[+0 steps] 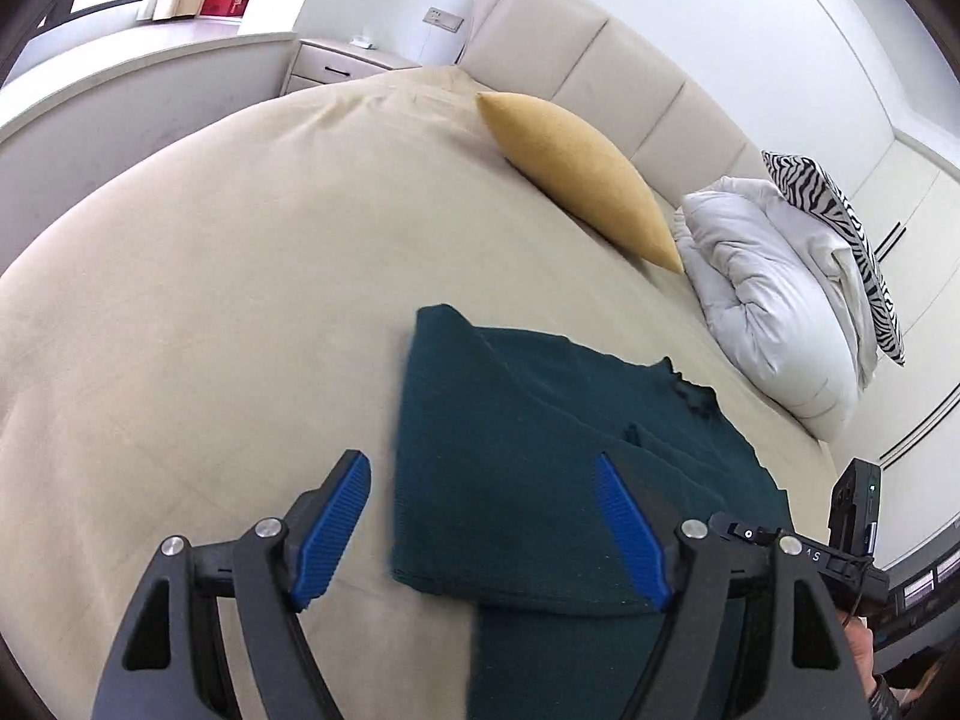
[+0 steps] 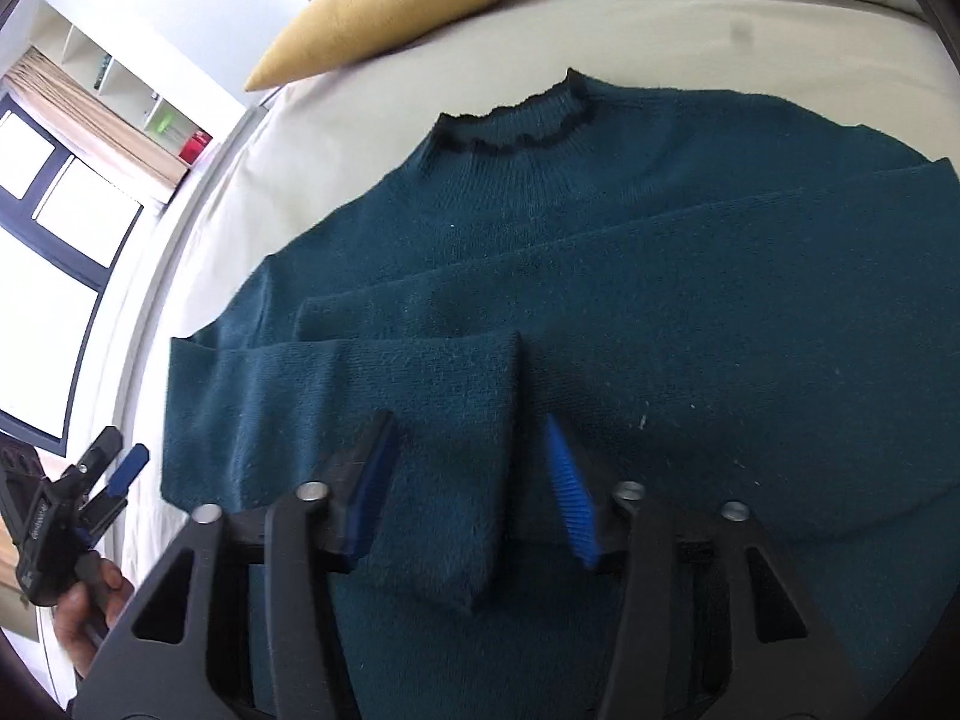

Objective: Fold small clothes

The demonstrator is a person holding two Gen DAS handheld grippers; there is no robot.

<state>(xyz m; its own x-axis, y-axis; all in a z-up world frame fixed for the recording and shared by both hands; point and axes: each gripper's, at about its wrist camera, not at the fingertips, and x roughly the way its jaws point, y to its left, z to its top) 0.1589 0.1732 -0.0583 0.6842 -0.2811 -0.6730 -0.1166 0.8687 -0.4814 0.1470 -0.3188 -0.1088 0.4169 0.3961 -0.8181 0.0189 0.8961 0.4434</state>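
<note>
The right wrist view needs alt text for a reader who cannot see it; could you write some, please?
A dark green sweater lies flat on a beige bed, both sleeves folded across its body. The right hand-held gripper hovers open over one sleeve cuff. A yellow pillow lies beyond the collar.

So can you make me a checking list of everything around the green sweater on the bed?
Surface: beige bed cover, smooth, lightly creased.
Job's things: dark green sweater lying flat, collar away from the grippers, both sleeves folded across its front.
Clutter: yellow cushion, white duvet bundle and zebra-print pillow by the headboard, clear of the sweater.
Grippers: left gripper open above the sweater's edge, nothing between its pads; right gripper open, a sleeve end between its fingers, no pad seen pressing it.
Cables: nothing seen.
Surroundings: nightstand, window with curtain, shelves.
</note>
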